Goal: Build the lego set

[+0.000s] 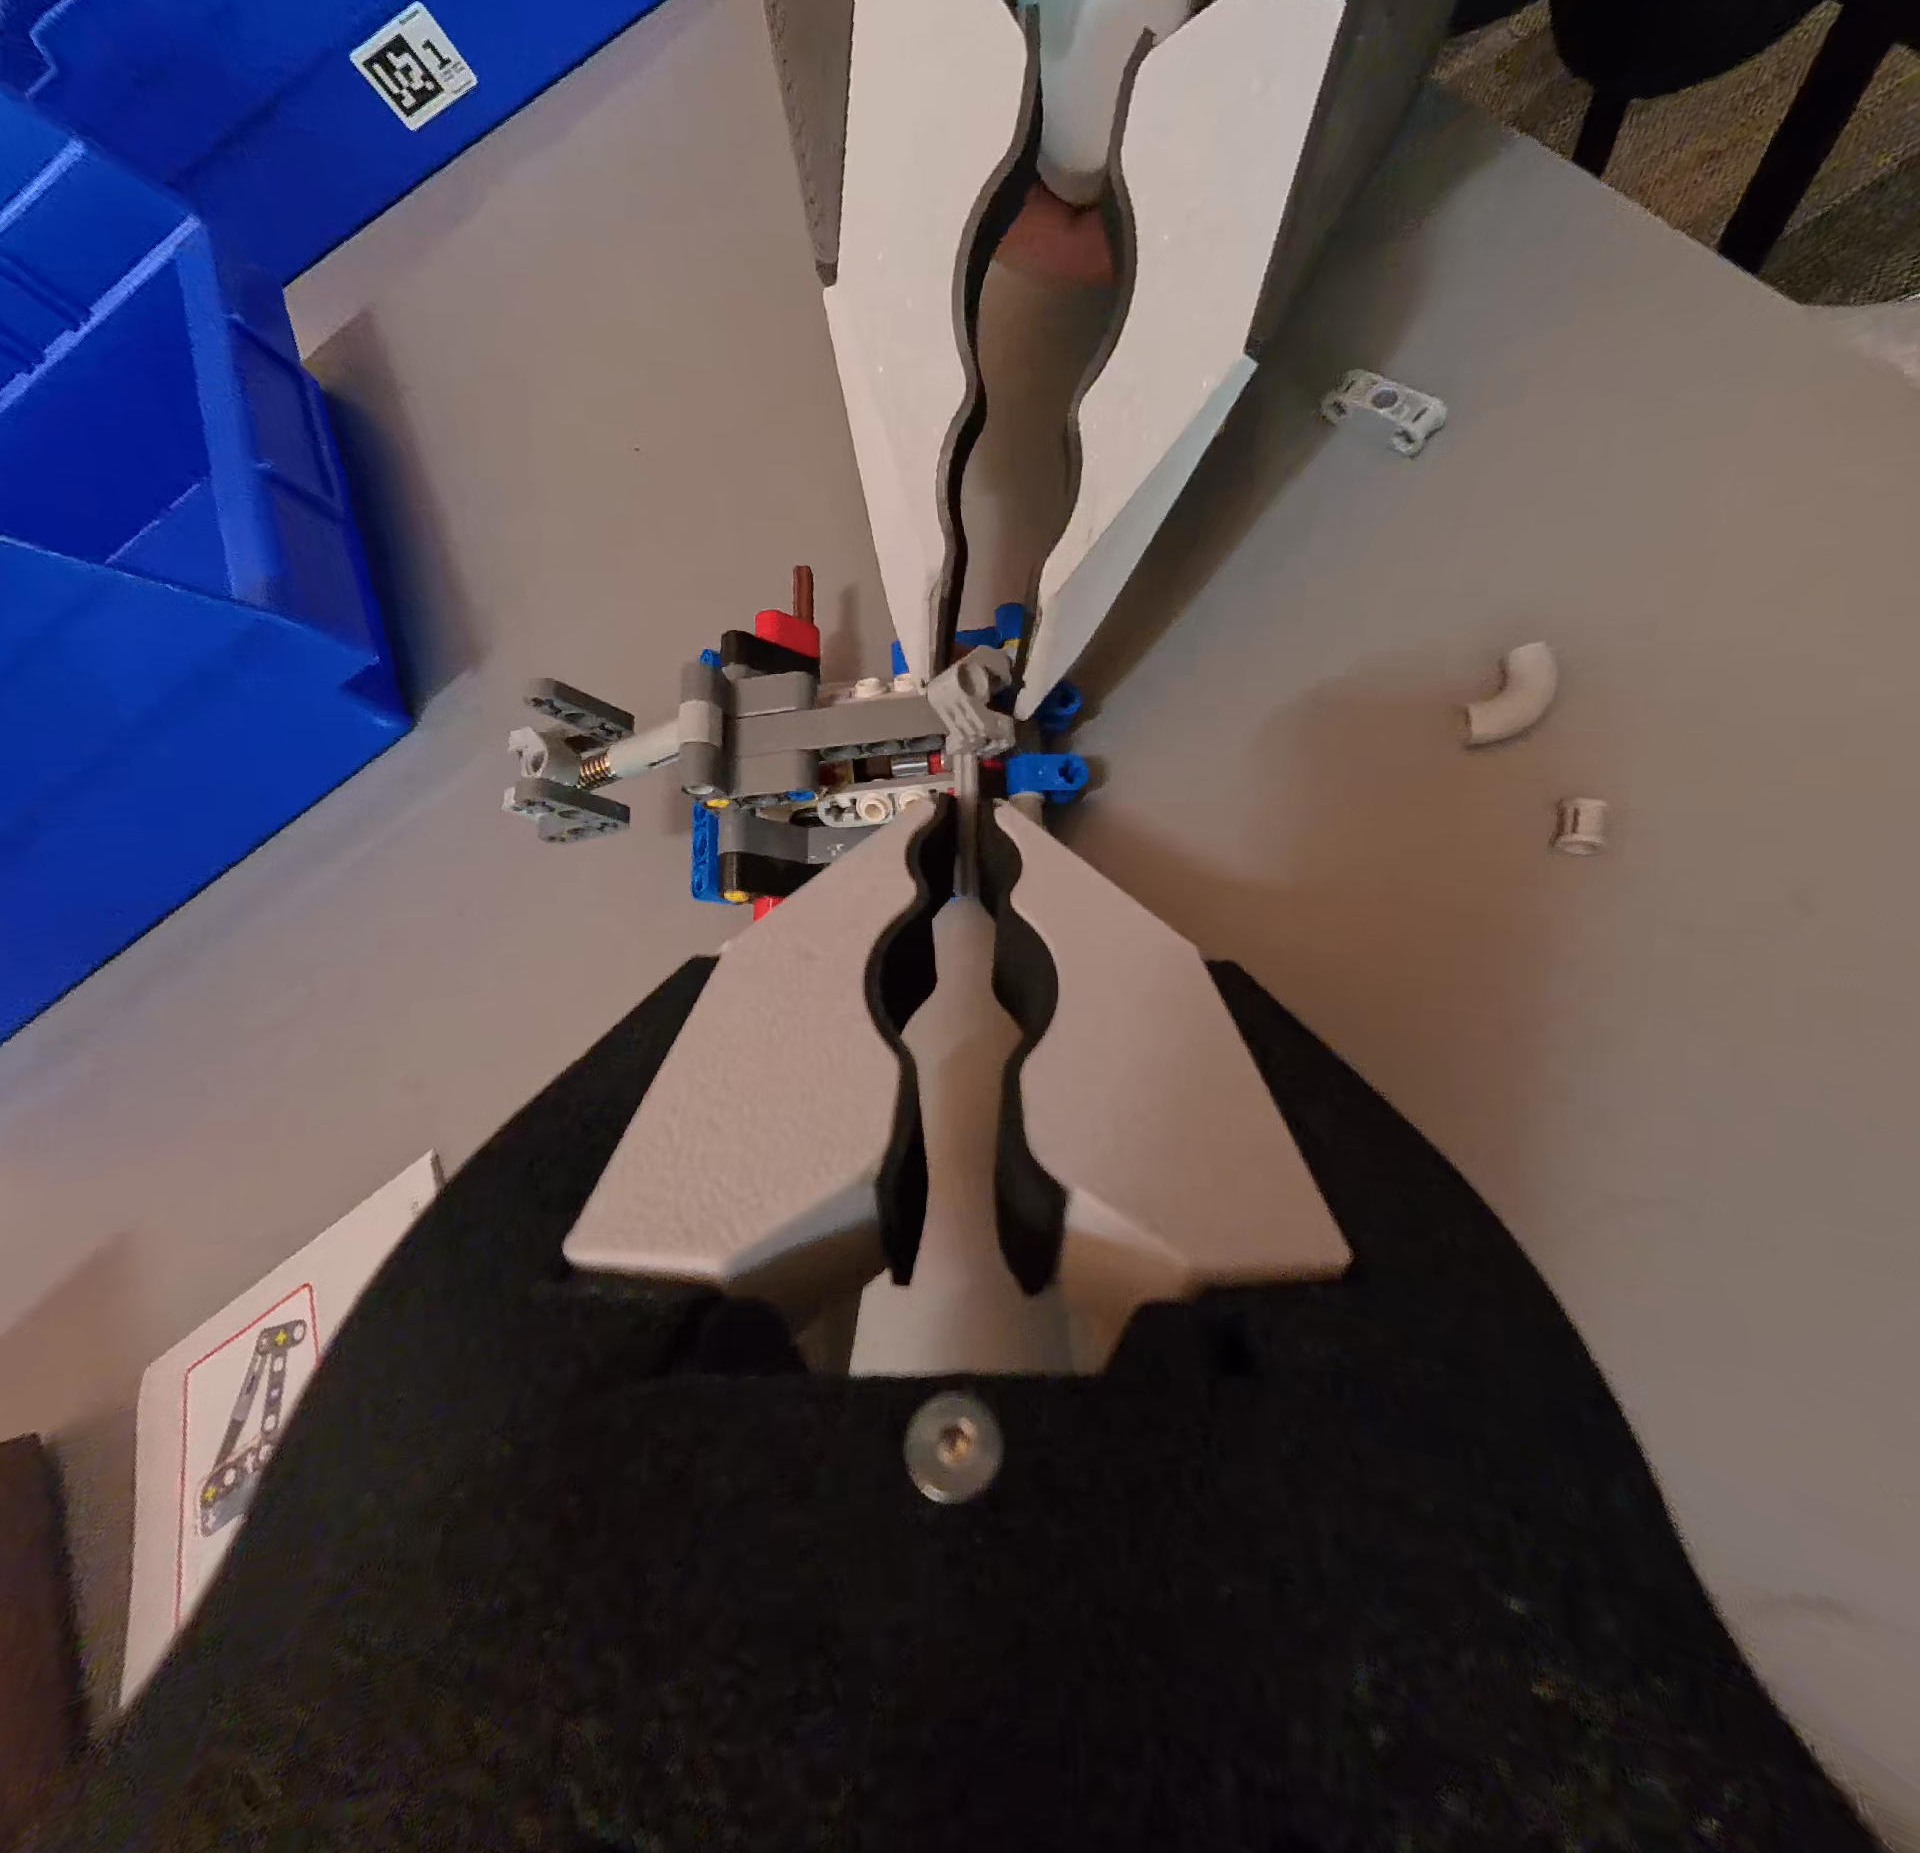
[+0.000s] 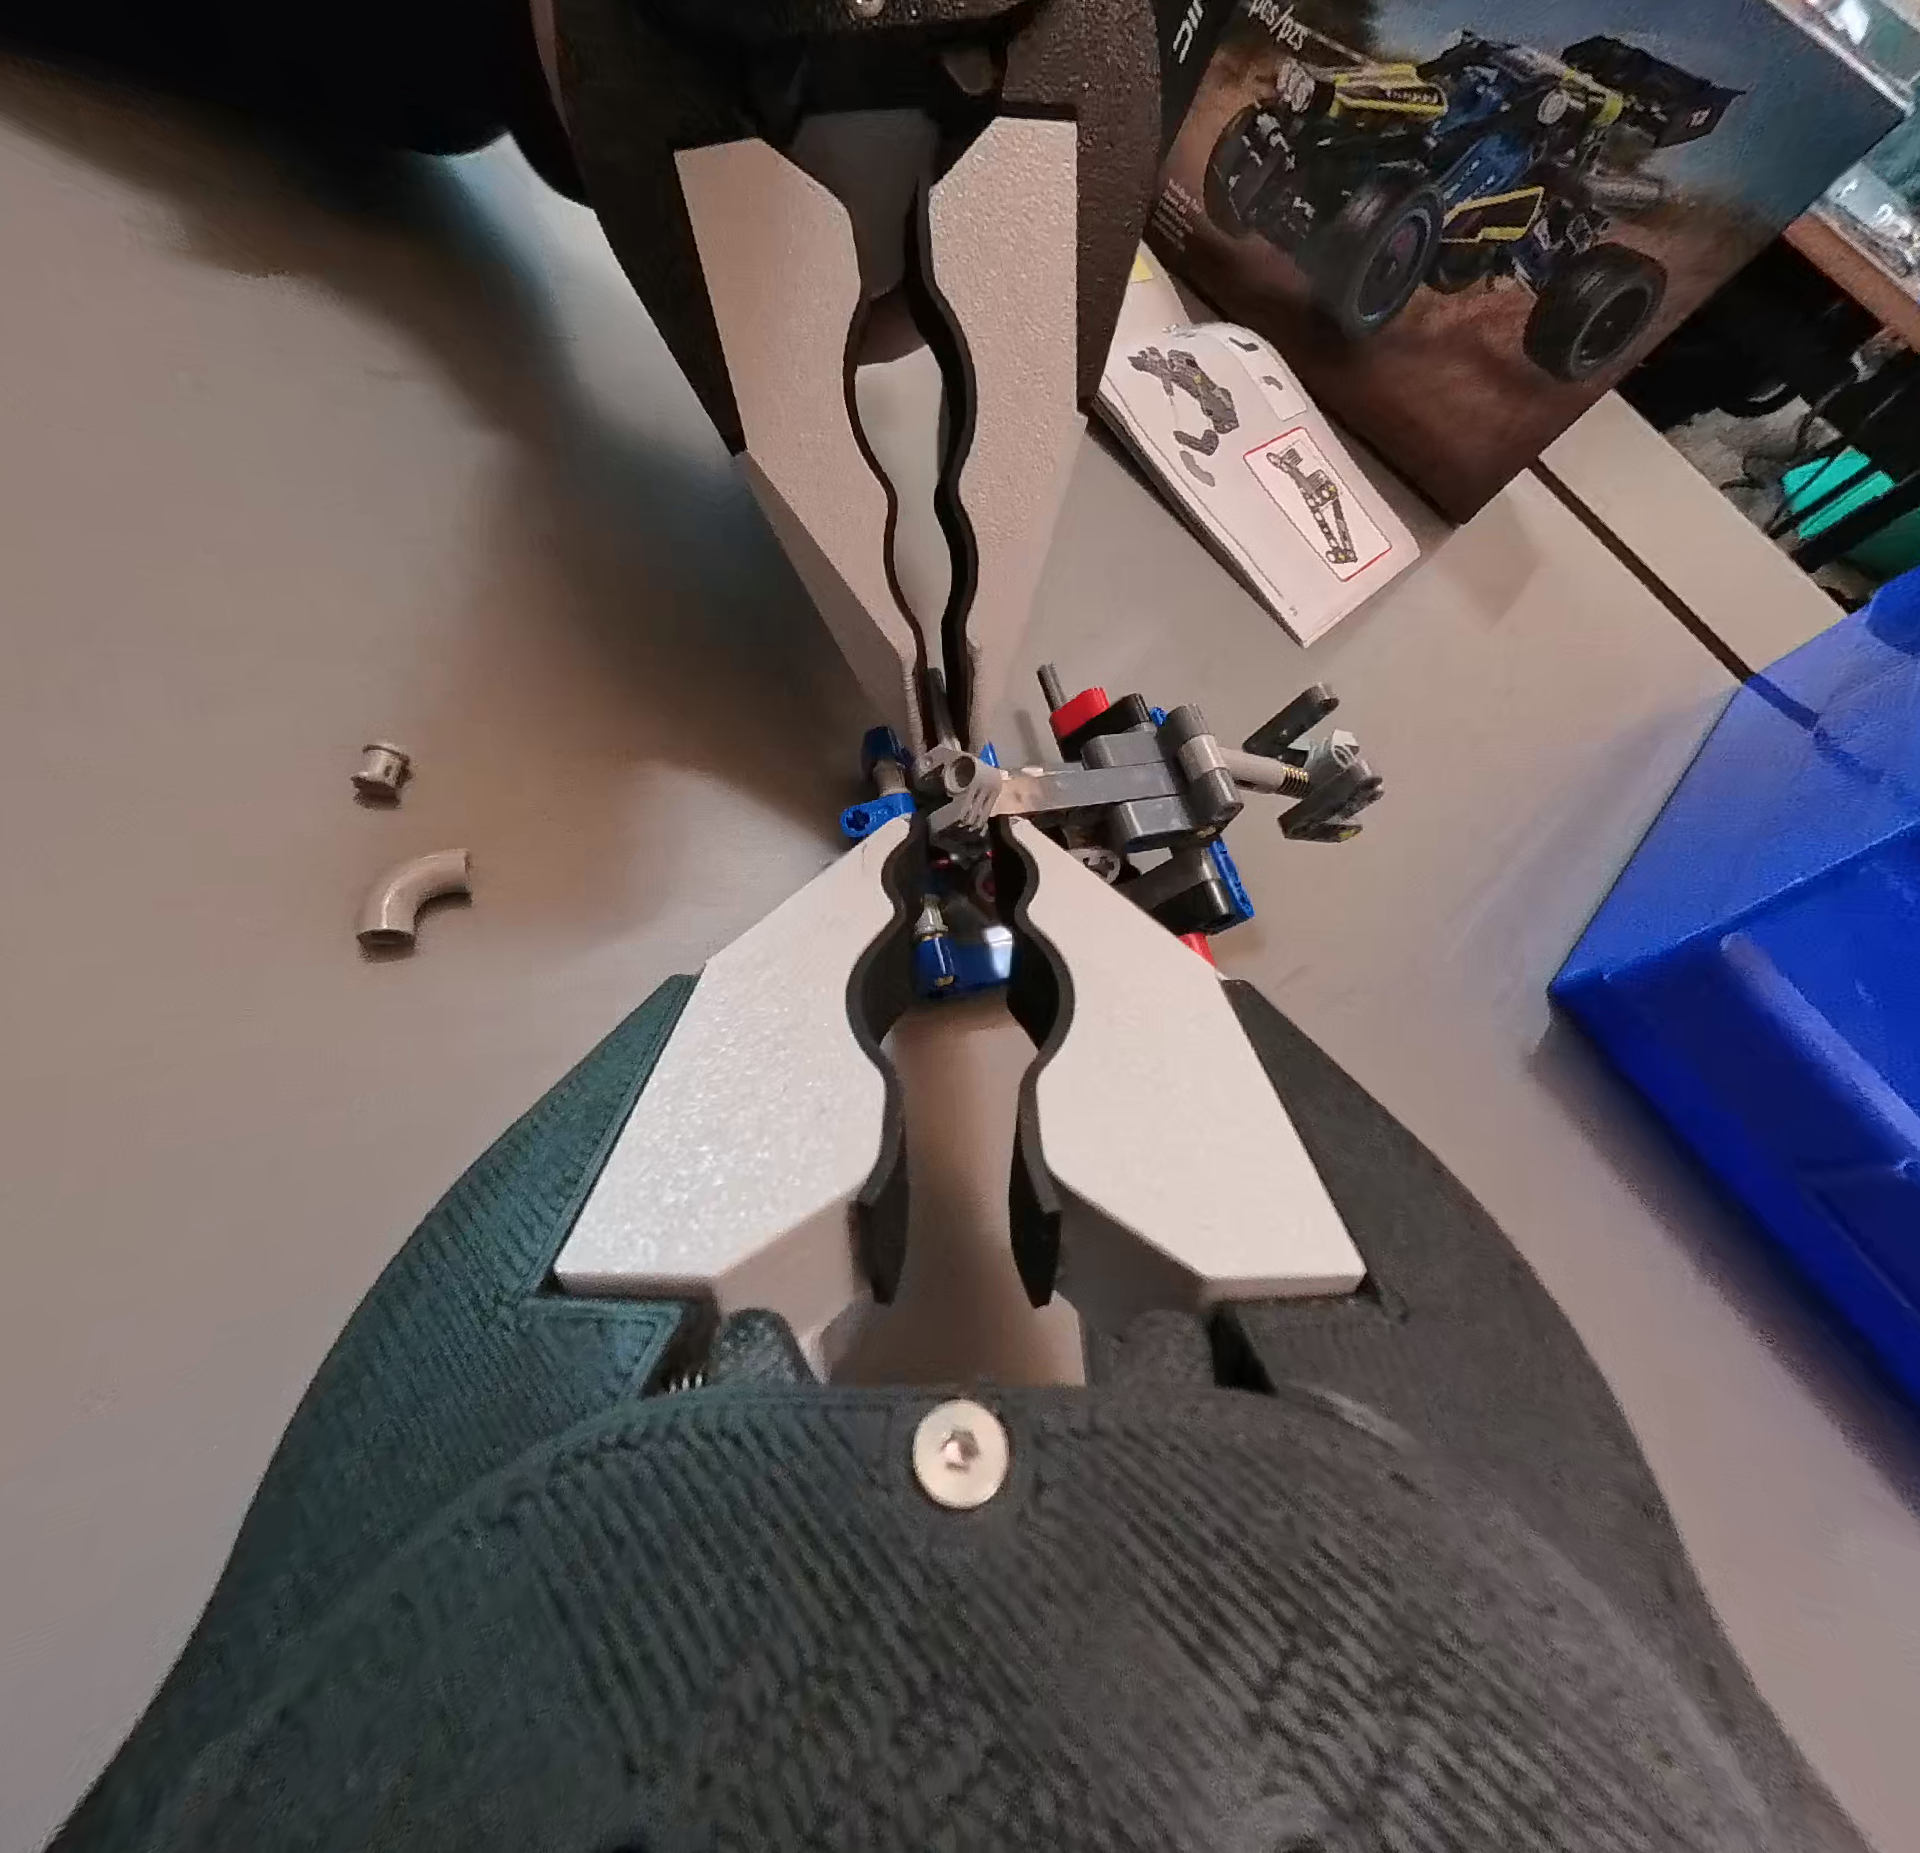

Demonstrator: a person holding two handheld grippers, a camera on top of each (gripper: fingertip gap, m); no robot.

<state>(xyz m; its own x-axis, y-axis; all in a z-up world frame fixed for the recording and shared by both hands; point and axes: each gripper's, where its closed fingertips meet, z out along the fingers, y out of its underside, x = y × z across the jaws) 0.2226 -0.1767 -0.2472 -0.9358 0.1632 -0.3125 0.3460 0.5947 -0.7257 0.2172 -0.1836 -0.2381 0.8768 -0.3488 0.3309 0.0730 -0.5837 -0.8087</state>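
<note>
Left gripper (image 1: 966,837) has its fingers closed on a thin grey axle (image 1: 968,858) that sticks out of the brick-built assembly (image 1: 790,754) on the grey table (image 1: 520,453); the pinch looks meant to steer that rod into the grey connector (image 1: 971,707) on the model's end. Right gripper (image 2: 951,847) comes in from the opposite side, fingers slightly parted around the blue and grey end of the same assembly (image 2: 1143,795), apparently bracing it, but pad contact is not clear. The model lies on the table between the 2 grippers. A grey elbow piece (image 1: 1509,694), a small grey bushing (image 1: 1579,827) and a grey perforated connector piece (image 1: 1382,409) lie loose well apart. Blue bins (image 1: 156,577), an instruction booklet (image 2: 1257,473) and the set's box (image 2: 1475,172) sit around the edges.
</note>
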